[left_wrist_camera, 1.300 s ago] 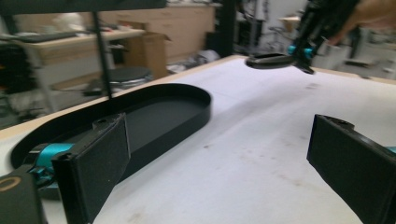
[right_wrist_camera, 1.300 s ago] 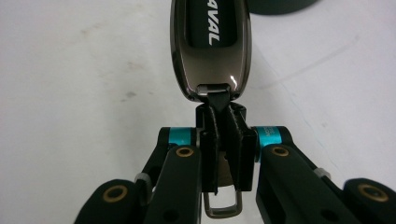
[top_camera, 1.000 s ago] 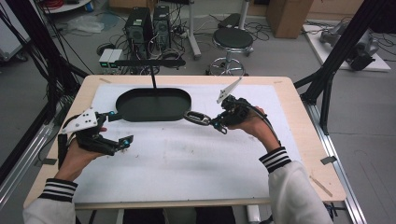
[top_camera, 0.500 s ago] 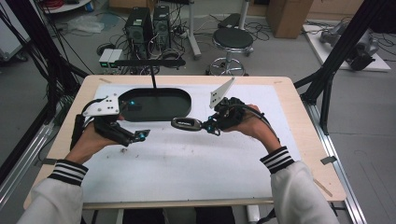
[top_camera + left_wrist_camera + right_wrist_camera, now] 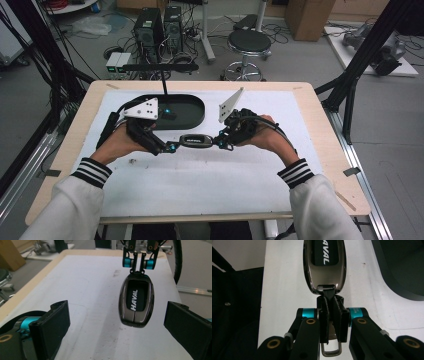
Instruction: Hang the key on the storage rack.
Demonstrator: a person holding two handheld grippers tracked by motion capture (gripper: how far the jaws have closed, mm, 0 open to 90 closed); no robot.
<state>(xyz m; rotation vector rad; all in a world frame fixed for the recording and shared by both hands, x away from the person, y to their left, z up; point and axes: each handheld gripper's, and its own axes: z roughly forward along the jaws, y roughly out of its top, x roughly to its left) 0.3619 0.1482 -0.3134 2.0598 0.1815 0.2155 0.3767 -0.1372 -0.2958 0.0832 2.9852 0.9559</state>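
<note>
A dark oval key fob (image 5: 195, 141) marked HAVAL hangs level above the white mat. My right gripper (image 5: 220, 143) is shut on the tab at its right end. In the right gripper view the pads (image 5: 325, 312) pinch that tab just below the key fob (image 5: 324, 262), and a metal ring (image 5: 331, 350) hangs behind them. My left gripper (image 5: 170, 147) stands open at the fob's left end. In the left gripper view the key fob (image 5: 136, 302) points toward the wide gap of the left gripper (image 5: 120, 317), touching neither pad, with the right gripper (image 5: 138, 263) beyond it.
A black oval tray (image 5: 192, 116) lies on the white mat (image 5: 210, 185) behind the hands, with a thin black post rising from its far rim. The wooden table edge (image 5: 325, 125) frames the mat. Past the table stand a stool and computer cases on the floor.
My left gripper has swung right and slightly up, from the mat's left side to the fob's left end. The right gripper has brought the fob a little left and nearer me.
</note>
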